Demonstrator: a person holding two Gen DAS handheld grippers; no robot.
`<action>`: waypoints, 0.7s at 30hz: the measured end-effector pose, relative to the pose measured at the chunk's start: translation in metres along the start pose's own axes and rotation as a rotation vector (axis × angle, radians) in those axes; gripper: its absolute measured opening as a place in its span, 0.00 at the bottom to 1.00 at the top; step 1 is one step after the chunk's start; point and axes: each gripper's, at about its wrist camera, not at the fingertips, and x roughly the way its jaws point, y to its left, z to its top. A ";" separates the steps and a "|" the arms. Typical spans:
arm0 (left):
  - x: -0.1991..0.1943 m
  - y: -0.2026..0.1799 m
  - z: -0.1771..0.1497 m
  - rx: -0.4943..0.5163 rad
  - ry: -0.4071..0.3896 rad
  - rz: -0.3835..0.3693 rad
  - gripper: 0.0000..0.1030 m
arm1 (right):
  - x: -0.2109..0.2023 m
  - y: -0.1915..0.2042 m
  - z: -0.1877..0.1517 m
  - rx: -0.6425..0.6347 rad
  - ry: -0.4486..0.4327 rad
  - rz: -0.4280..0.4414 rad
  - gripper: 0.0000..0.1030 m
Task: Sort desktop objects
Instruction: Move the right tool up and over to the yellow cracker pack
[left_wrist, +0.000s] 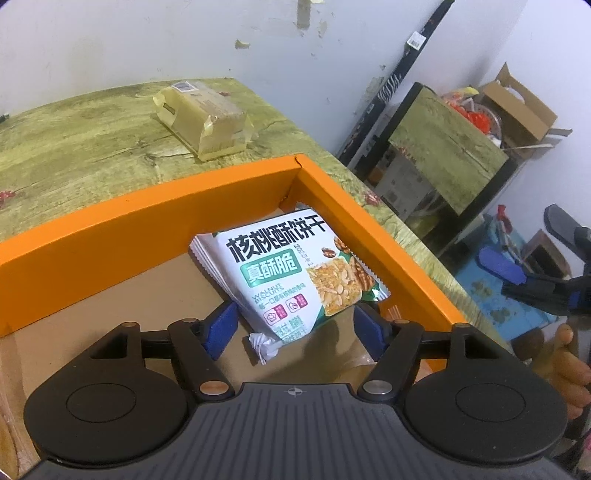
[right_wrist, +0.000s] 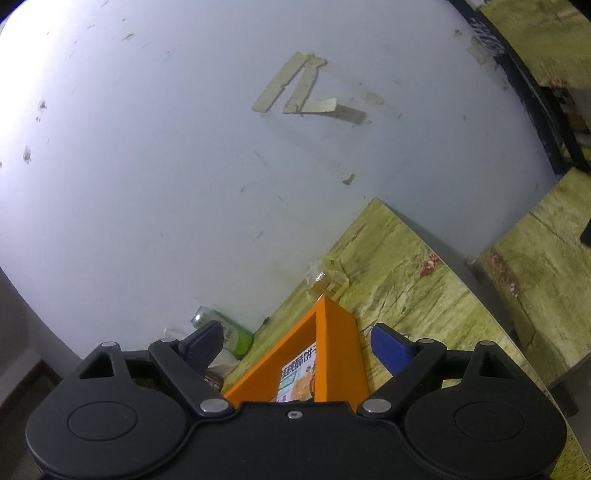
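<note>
"核桃酥饼干", "真酥脆" and "WALNUT BISCUITS" on the white-and-green biscuit packet (left_wrist: 291, 273).

My table (left_wrist: 85, 147) has a worn yellow-green wood-grain top with small red marks, and its far edge meets the white wall. Directly on it sits the orange box (left_wrist: 155, 206) at the near right, and a clear-wrapped pale packet (left_wrist: 207, 118) lies well behind it. From my right wrist, a green bottle (right_wrist: 236, 338) shows by the wall.
</note>
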 end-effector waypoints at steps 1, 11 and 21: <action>0.000 -0.001 0.000 -0.001 0.001 0.000 0.71 | 0.000 -0.001 -0.001 0.004 0.001 -0.001 0.85; -0.040 0.004 -0.010 -0.086 -0.106 -0.024 0.91 | -0.009 0.002 -0.005 -0.003 -0.016 -0.012 0.86; -0.133 0.018 -0.058 -0.175 -0.350 0.086 0.98 | -0.022 0.028 -0.024 -0.052 -0.008 0.009 0.89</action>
